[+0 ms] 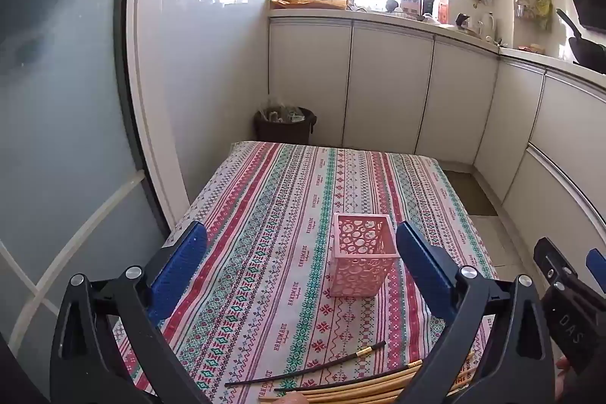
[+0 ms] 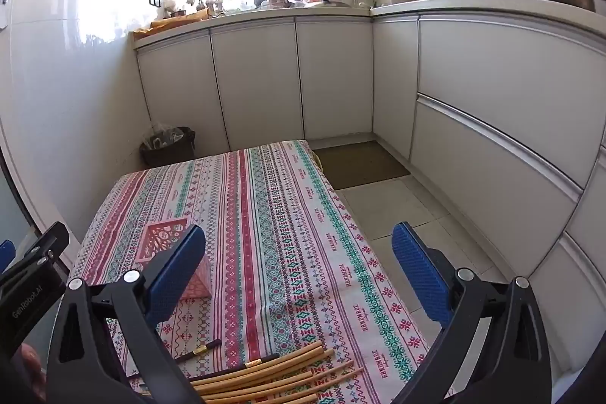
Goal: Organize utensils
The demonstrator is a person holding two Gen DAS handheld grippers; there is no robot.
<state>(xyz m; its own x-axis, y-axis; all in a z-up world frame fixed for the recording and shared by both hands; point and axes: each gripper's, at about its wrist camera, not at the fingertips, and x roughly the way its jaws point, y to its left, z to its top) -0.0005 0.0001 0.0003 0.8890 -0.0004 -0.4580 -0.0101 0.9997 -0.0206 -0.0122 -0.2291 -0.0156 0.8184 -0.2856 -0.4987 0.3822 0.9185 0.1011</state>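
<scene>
Chopsticks (bamboo, plus two black ones) lie at the near edge of a desk under a striped cloth. A pink perforated holder stands upright beyond them. Left gripper and right gripper hover above, jaws wide apart and holding nothing.

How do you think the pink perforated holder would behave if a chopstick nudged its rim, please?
The pink holder is tall, narrow and full of cut-outs, so it is probably light and could tip or slide on the tablecloth. It appears empty, so nothing weighs it down.
</scene>
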